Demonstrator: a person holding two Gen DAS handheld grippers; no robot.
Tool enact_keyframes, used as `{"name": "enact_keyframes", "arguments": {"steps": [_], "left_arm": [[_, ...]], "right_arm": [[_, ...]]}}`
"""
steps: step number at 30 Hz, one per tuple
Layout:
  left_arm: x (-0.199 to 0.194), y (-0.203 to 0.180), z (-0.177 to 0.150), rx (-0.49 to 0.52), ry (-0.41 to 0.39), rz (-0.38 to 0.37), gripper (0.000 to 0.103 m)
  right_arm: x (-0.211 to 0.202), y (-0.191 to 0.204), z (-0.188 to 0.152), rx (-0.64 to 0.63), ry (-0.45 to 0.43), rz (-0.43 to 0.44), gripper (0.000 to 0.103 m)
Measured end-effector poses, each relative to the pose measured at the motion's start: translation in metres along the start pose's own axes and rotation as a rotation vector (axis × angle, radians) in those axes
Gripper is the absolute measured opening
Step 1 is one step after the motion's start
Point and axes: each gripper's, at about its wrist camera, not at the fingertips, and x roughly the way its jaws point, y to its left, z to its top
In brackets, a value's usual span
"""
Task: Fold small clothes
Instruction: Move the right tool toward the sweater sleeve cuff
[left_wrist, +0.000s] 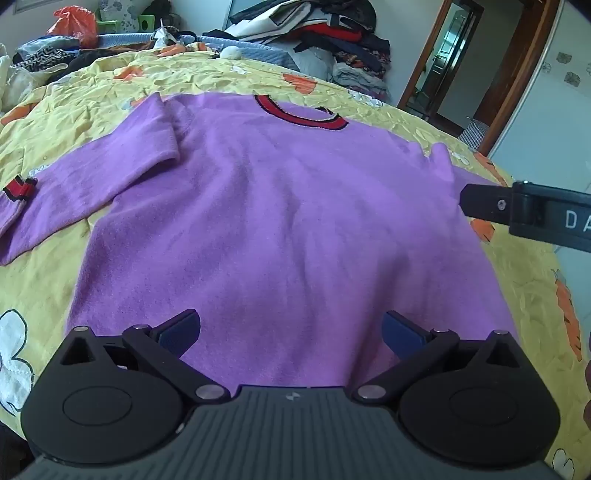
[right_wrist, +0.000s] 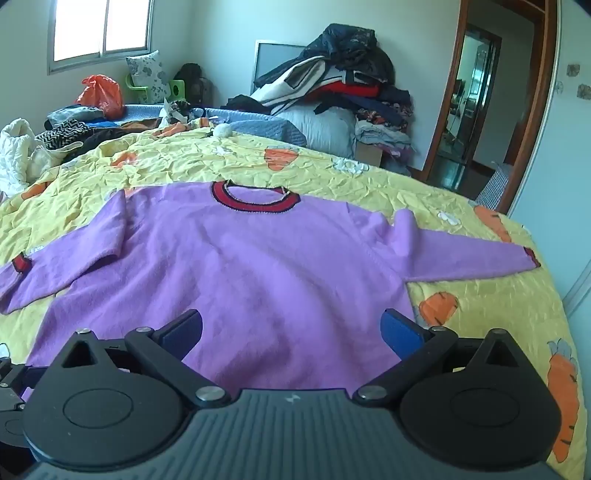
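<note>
Claws agape, purple sweater flat

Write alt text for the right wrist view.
A purple sweater with a red collar lies flat, sleeves spread, on a yellow carrot-print bedspread. The right gripper hangs above its hem, jaws open and empty. A heap of clothes is piled behind.

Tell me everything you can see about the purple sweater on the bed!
The purple sweater looks soft and fuzzy, like fleece or knit. It has a round red collar edged in black, and red cuffs with black edges. It lies flat and spread out, collar away from the cameras, on a wrinkled yellow bedspread printed with carrots. One sleeve stretches straight out; the other sleeve bends partway. Both grippers, left and right, are open near its hem, holding nothing.
</note>
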Motion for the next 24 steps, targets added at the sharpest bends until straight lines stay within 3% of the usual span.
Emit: {"name": "enact_keyframes", "arguments": {"steps": [4,6,24], "left_arm": [[-0.001,0.001,0.001,-0.004,-0.01,0.0,0.103],[-0.007,-0.01,-0.002,0.031,-0.027,0.019,0.103],[0.015,-0.037,0.005,0.067,0.018,0.113,0.103]], "right_arm": [[-0.004,-0.003,-0.007,0.03,-0.006,0.024,0.103],[0.001,-0.007,-0.003,0.044,0.033,0.031,0.103],[0.031,-0.026,-0.018,0.097,0.112,0.06,0.103]]}}
